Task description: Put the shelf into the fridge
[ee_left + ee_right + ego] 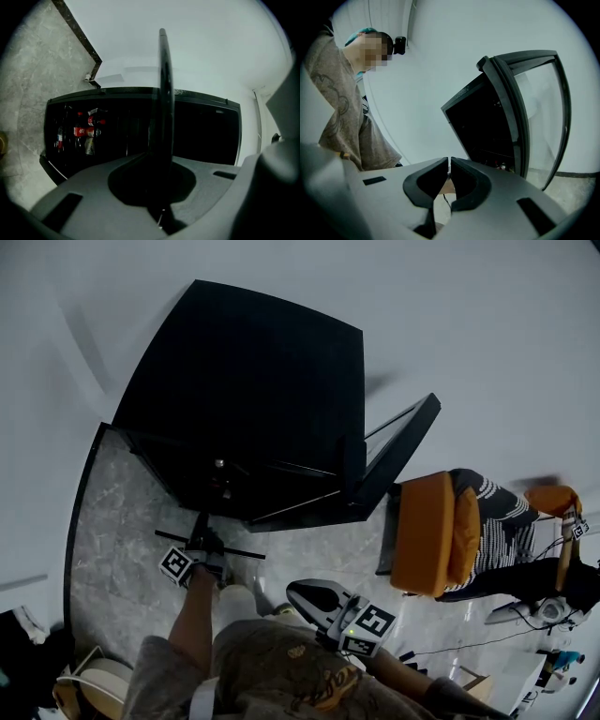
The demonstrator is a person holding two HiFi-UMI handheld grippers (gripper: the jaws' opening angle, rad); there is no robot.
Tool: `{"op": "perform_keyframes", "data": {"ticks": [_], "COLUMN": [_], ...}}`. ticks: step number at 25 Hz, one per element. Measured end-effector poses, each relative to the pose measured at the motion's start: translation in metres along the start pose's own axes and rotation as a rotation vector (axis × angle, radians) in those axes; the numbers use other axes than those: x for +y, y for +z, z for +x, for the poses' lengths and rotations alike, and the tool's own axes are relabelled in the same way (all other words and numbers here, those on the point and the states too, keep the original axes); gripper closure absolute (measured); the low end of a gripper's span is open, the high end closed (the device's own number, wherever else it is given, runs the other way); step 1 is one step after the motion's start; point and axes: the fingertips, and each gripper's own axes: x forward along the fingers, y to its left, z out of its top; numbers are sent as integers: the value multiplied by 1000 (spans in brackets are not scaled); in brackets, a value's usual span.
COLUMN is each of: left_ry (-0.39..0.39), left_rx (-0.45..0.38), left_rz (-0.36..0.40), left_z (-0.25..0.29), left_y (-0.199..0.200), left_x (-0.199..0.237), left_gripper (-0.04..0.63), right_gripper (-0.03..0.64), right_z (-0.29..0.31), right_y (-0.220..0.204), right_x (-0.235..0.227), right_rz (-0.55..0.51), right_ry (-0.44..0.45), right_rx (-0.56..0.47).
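Shelf [162, 93] clamped edge-on in left gripper [159, 187], right gripper [449, 164] closed empty; fridge [201, 97] holds drink bottles [86, 132].

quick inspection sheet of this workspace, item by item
surface: marble floor
job's things: shelf held on edge in front of the black fridge, not yet in; door open
clutter: drinks inside the fridge; orange chair beside the door
grippers: left tongs shut on shelf; right tongs shut, empty
cables: thin cable on the floor near the chair
surroundings: white wall
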Motion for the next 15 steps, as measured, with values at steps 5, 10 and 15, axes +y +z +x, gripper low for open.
{"op": "perform_keyframes", "data": {"ticks": [5, 10, 15], "left_ry": [14, 8, 10], "left_rx": [-7, -10, -20], "left_rz": [1, 0, 0], "left_z": [5, 8, 12], "left_y": [1, 1, 2], "left_x": [6, 5, 6], "left_gripper": [578, 578, 578], "right_gripper": [586, 586, 586], "right_z": [-6, -9, -12], "right_y": [4, 13, 18], "right_x": [-3, -6, -6], "right_rz": [6, 12, 4], "right_ry": [-21, -39, -50], "right_rx": [-2, -20, -37]}}
